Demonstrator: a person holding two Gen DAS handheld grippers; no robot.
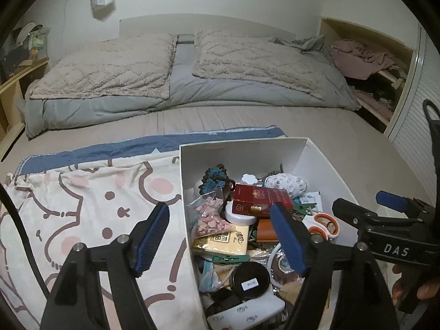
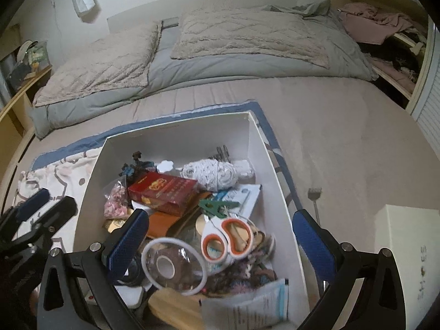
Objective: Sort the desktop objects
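A white cardboard box (image 1: 236, 148) (image 2: 176, 137) stands on a bed and is full of small items: a red packet (image 1: 260, 200) (image 2: 163, 192), orange-handled scissors (image 1: 324, 224) (image 2: 228, 238), a bag of pink bits (image 1: 210, 216), a green clip (image 2: 217, 206), a round clear tape holder (image 2: 173, 265), a black round tin (image 1: 249, 279). My left gripper (image 1: 222, 243) is open and empty, astride the box's left wall. My right gripper (image 2: 220, 250) is open and empty over the box's near right part, and also shows in the left wrist view (image 1: 365, 206).
The box sits on a patterned cloth (image 1: 90, 206) with a blue border on the bed. Pillows (image 1: 110, 66) and a grey quilt lie at the back. A second white box (image 2: 409, 236) and a fork (image 2: 315, 195) lie on the sheet to the right. Shelves stand at both sides.
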